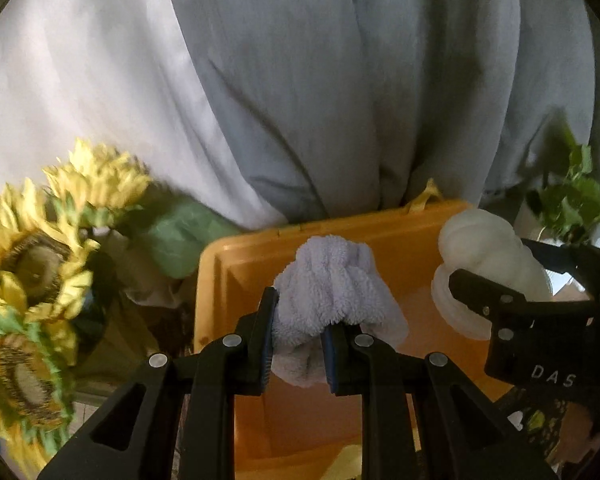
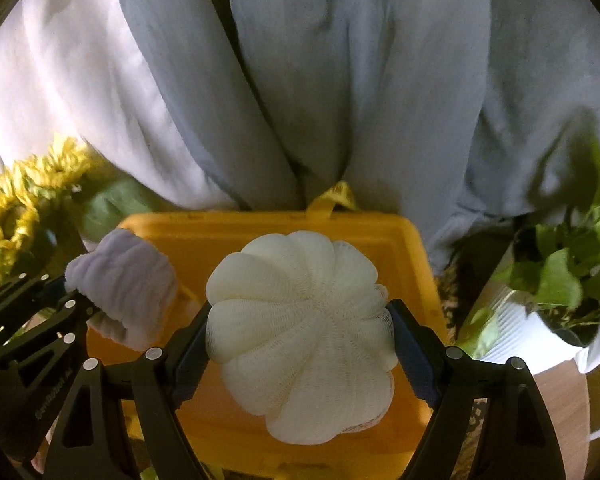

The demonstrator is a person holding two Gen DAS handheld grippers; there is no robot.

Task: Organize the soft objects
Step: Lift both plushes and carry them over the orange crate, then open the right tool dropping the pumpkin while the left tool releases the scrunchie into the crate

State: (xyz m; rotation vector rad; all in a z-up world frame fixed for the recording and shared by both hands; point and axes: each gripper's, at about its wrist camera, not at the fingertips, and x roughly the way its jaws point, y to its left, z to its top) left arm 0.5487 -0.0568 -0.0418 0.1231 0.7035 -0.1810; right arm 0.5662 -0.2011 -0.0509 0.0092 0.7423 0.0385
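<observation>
My left gripper [image 1: 300,340] is shut on a pale lilac terry towel [image 1: 332,292] and holds it over the yellow plastic bin [image 1: 244,252]. My right gripper [image 2: 300,344] is shut on a cream mesh bath pouf [image 2: 300,332], also above the bin [image 2: 412,264]. The pouf [image 1: 492,264] and the right gripper [image 1: 540,320] show at the right of the left wrist view. The towel [image 2: 128,284] and the left gripper [image 2: 40,320] show at the left of the right wrist view. The two held objects hang side by side, apart.
Artificial sunflowers [image 1: 32,264] stand left of the bin, also in the right wrist view [image 2: 24,200]. A leafy plant in a white pot [image 2: 560,300] stands at the right. Grey-blue and white curtains [image 1: 300,80] hang behind the bin.
</observation>
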